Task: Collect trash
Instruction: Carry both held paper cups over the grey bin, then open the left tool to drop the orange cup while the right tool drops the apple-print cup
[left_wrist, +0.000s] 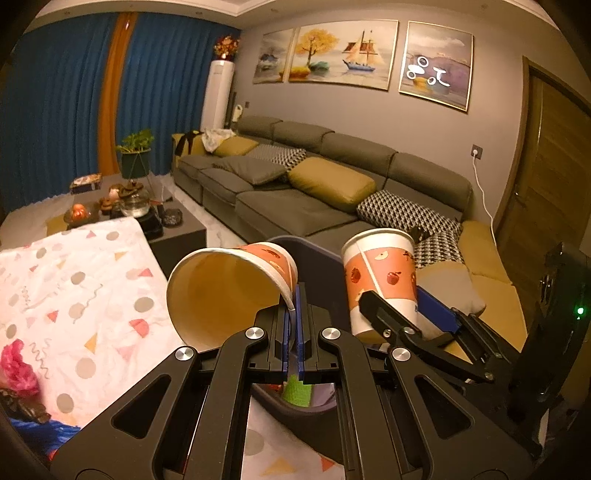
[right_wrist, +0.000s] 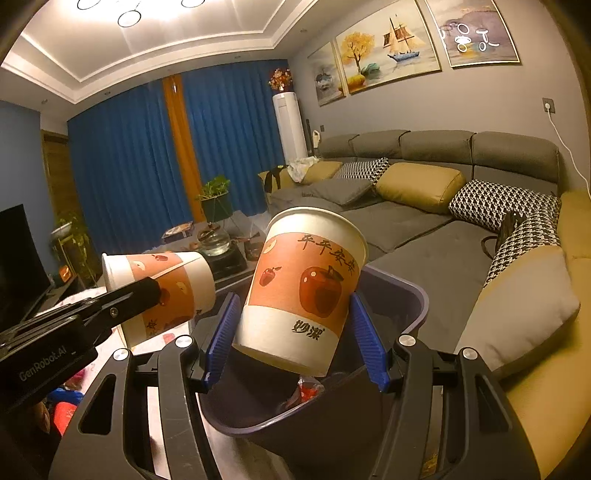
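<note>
Step in hand: disposal. Both cups are carried to the bin and neither is released.

Left gripper (left_wrist: 294, 325): fingers closed almost flat, pinching the rim wall of an orange-and-white paper cup with apple print (left_wrist: 225, 291). This cup lies on its side, mouth turned toward the left wrist camera, body reaching over the near edge of the dark grey plastic waste bin (right_wrist: 413, 306). Part of it still overhangs the tabletop, which is covered by a white cloth with coloured dots and triangles (left_wrist: 85, 280).

Right gripper (right_wrist: 295, 339): fingers at a medium spread, blue pads pressed on either side of a second apple-print paper cup (right_wrist: 306, 291). This cup stands nearly upright, slightly tilted, directly above the bin's opening.

Bin contents: some red scrap is visible at the bottom in the right wrist view; something green shows below the left fingers. Neither can be identified.

Judgement: the right cup appears ready to drop; parting the fingers should suffice. The left cup calls for a short advance over the opening before release, otherwise it may catch the rim and roll onto the cloth.
</note>
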